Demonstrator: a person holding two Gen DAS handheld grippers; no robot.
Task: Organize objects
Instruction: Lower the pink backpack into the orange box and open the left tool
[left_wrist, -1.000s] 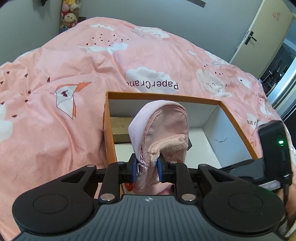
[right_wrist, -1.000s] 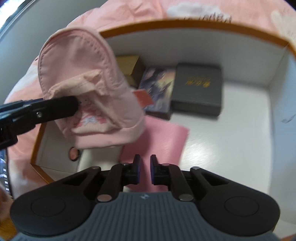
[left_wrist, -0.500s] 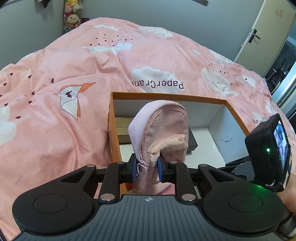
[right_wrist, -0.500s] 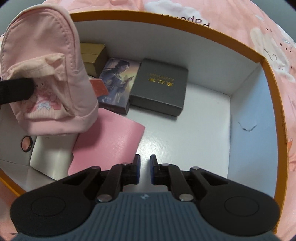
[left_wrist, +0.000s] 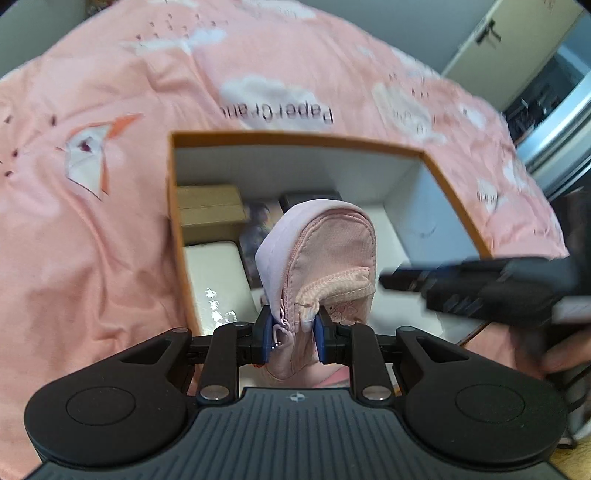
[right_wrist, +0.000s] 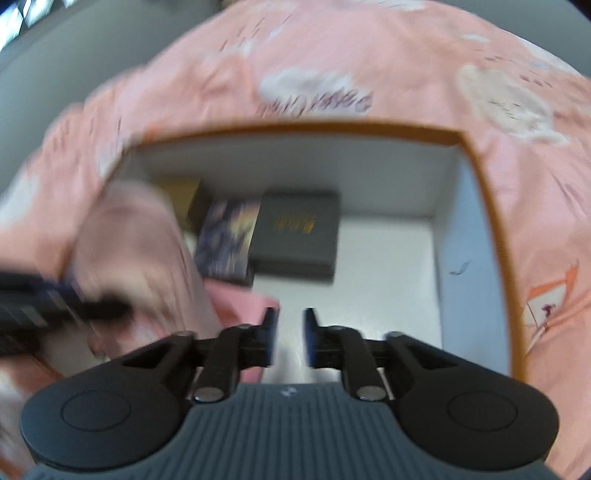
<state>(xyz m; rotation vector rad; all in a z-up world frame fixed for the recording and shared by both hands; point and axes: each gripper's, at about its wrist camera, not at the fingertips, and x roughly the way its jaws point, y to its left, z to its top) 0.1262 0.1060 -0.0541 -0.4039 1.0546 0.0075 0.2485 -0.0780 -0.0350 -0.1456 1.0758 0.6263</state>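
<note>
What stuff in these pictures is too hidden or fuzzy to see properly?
- Gold writing on the dark grey box: right wrist view, too blurred to read.
- Picture card: left wrist view, its lower part is hidden behind the pink mini backpack.
- Bottom of the backpack: left wrist view, covered by the left gripper clamping it.
- Pink flat item: right wrist view, partly hidden by the right gripper, whose empty jaws are opening.

even, soft daylight; right wrist view heavily motion-blurred, left wrist view mildly; fisheye bending at the edges.
</note>
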